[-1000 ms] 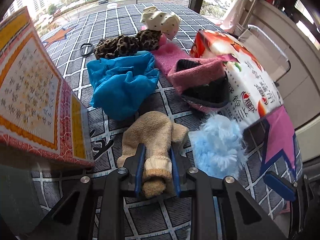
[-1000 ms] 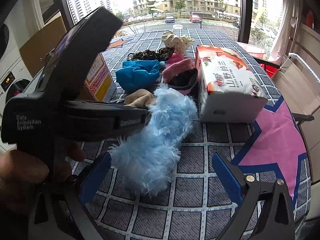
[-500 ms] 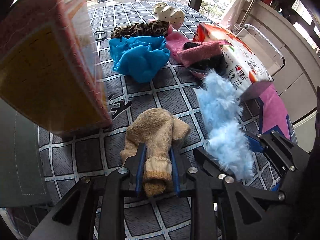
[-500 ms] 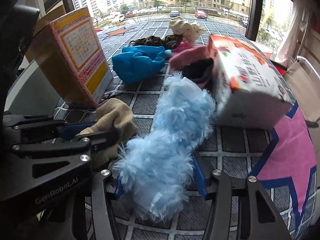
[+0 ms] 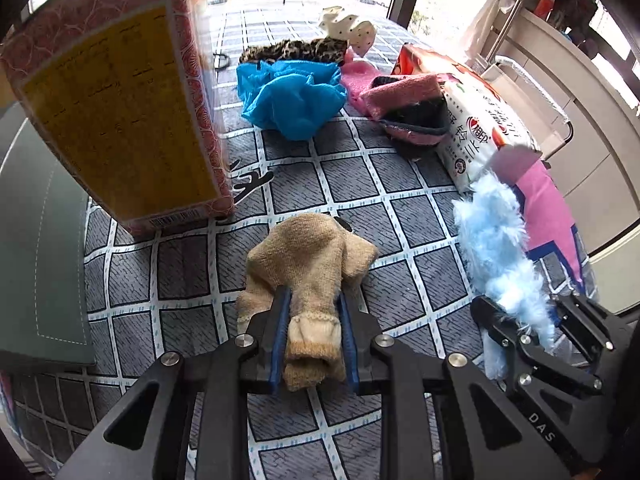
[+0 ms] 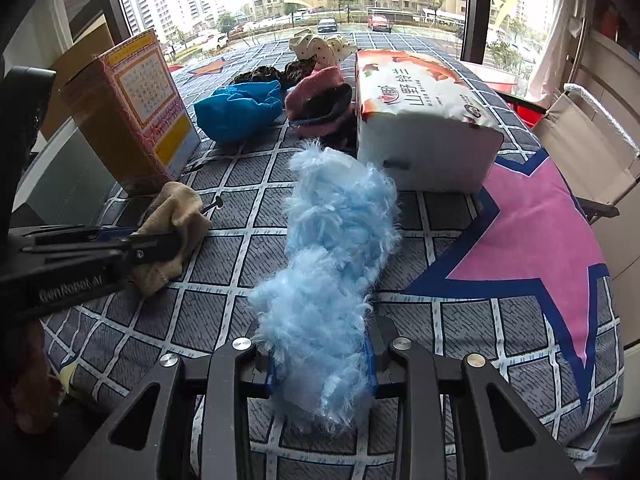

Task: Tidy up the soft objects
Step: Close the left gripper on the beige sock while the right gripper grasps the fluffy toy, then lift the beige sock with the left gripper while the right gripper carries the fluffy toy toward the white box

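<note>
At the bottom centre of the left wrist view, the left gripper [image 5: 313, 340] is clamped on the cuff of a tan knitted mitten [image 5: 310, 266] lying on the grey checked tablecloth [image 5: 360, 184]. At the bottom centre of the right wrist view, the right gripper [image 6: 322, 364] is closing, its pads pressing a fluffy light-blue fuzzy sock [image 6: 332, 248]. Further up sit a crumpled blue cloth [image 6: 238, 110], a pink and black slipper [image 6: 320, 102], a white tissue pack [image 6: 424, 120] and, upper left, a red and yellow carton [image 6: 136, 104].
</note>
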Demonstrator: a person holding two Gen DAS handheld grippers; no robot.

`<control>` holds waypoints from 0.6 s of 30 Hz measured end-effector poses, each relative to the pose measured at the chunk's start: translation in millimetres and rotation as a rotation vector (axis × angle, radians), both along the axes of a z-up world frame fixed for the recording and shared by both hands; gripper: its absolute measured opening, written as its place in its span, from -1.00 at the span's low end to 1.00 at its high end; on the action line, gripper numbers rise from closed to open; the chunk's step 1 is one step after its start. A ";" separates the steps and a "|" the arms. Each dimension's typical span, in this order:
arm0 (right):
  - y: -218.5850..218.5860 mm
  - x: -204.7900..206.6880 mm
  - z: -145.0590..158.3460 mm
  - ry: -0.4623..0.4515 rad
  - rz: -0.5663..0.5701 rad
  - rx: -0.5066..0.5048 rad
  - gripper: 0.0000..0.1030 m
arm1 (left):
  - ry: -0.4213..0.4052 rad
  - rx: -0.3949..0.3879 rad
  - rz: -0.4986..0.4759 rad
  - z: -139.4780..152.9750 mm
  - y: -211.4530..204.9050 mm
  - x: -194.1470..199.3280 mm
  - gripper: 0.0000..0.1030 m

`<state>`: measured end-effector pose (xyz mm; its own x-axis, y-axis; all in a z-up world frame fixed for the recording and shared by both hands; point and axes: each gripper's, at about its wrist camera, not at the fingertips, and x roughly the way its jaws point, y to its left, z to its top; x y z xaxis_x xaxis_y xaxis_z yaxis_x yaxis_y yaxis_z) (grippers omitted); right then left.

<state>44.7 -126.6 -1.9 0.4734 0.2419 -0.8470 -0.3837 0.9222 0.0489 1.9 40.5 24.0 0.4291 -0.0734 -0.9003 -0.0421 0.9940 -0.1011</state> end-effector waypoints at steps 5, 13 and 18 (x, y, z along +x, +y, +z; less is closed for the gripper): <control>3.6 -0.7 -1.2 -0.024 0.007 -0.010 -0.31 | -0.017 -0.021 0.009 -0.1 3.9 -5.3 -0.49; 6.8 5.4 9.0 -0.017 0.011 0.022 -0.31 | -0.038 -0.071 -0.056 -1.4 -2.6 10.2 0.20; 8.7 7.1 0.4 -0.007 0.008 0.052 -0.32 | -0.071 0.120 -0.107 -4.4 -24.7 3.5 -0.16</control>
